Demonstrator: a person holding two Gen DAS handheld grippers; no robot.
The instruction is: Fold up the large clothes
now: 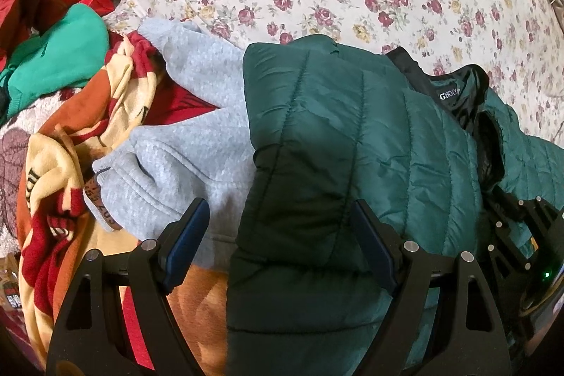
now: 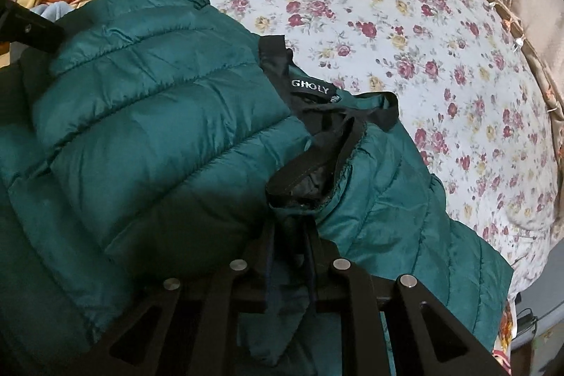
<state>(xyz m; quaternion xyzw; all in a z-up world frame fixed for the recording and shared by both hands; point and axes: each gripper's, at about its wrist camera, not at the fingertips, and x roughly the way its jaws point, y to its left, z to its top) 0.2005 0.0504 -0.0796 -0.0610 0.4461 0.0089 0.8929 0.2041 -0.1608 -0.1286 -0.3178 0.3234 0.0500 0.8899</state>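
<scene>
A dark green quilted puffer vest (image 1: 352, 136) lies folded over on the flowered bed; it also fills the right wrist view (image 2: 158, 136), black collar and label uppermost. My left gripper (image 1: 278, 228) is open, its blue-padded fingers (image 1: 188, 235) spread over the vest's left edge, holding nothing. My right gripper (image 2: 289, 256) is shut on the vest's fabric just below the black-trimmed armhole (image 2: 317, 164); it also shows at the right edge of the left wrist view (image 1: 521, 228).
A grey sweatshirt (image 1: 190, 143) lies left of the vest on a heap of red, yellow and orange cloth (image 1: 70, 182), with a green garment (image 1: 56, 59) behind. The flowered bedsheet (image 2: 405, 41) stretches beyond; its edge and a beige wall run along the right (image 2: 528, 34).
</scene>
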